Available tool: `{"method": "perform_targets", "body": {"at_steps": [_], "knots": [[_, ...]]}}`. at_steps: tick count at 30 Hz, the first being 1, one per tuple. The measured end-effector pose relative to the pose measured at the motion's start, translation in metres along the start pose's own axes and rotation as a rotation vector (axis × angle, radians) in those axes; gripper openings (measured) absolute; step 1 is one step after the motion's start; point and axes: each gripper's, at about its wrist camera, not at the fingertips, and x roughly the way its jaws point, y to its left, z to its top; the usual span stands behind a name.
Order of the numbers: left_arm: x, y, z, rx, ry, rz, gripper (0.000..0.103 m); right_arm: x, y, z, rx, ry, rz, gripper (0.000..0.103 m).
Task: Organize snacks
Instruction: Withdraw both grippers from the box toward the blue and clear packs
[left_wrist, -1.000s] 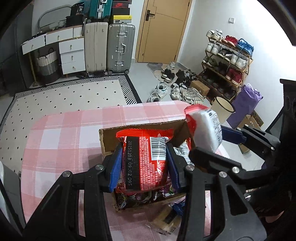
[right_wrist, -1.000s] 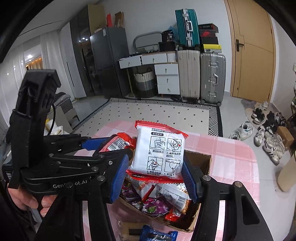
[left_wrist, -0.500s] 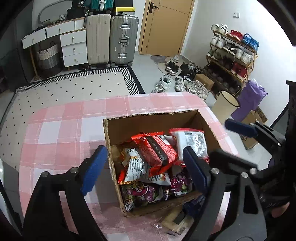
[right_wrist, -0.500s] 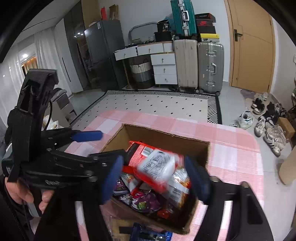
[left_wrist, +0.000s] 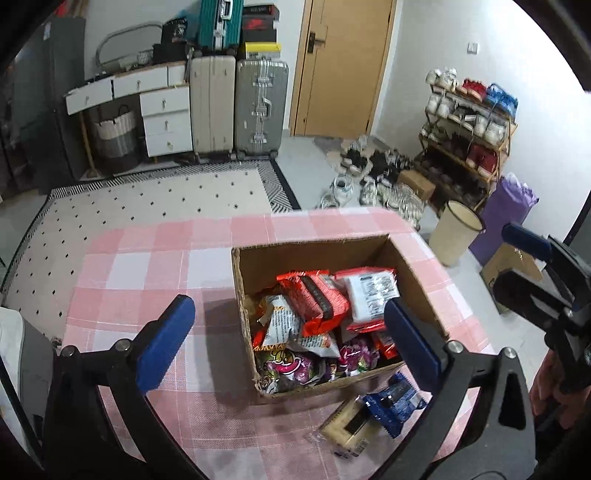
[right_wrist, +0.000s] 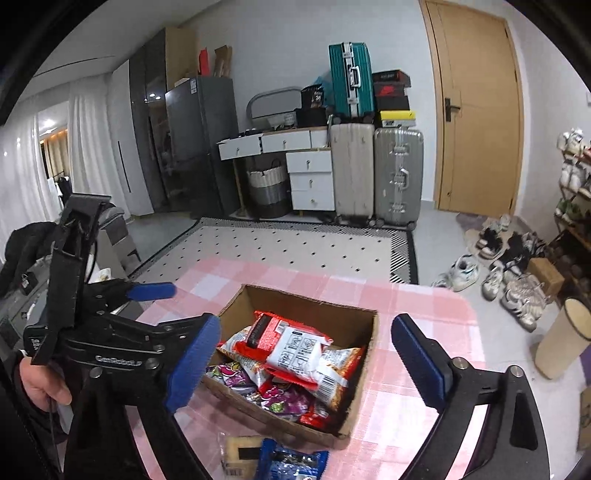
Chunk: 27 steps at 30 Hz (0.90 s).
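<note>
The bench (left_wrist: 155, 258) is covered with a soft cloth in pink and white checks, and it is slightly wrinkled near the front edge. On it a box (left_wrist: 314, 254) of brown corrugated cardboard is placed, open at the top, with rough torn rims and no flaps to be seen. The box is filled to about half of its height with snack packets, so most of the task is judged to be done.

On top of the heap a red packet (left_wrist: 314, 295) and a white packet (left_wrist: 373, 295) with red ends are laid side by side, both flat, pillow-shaped and made of shiny crinkled foil. Under them purple packets (left_wrist: 295, 365) and an orange one are seen, more crumpled.

Two things are left outside, on the cloth just in front of the box: a blue packet (right_wrist: 291, 461) of glossy film, and beside it a tan flat pack (right_wrist: 240, 452) with a dark label, which is touched by the blue one. These are judged to be the remaining work.

The left gripper (left_wrist: 288, 339) is held above the near side of the box, its jaws spread wide and nothing between them. The right gripper (right_wrist: 306, 358) is likewise held over the box, jaws released and empty.
</note>
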Motion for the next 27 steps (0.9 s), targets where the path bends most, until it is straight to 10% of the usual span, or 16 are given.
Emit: {"method": "perform_targets", "body": {"at_steps": [27], "knots": [[-0.111,-0.020,-0.047,-0.003,-0.096,0.047,0.102,-0.104,0.031,-0.040,0.000,-0.086,-0.030,0.102]]}}
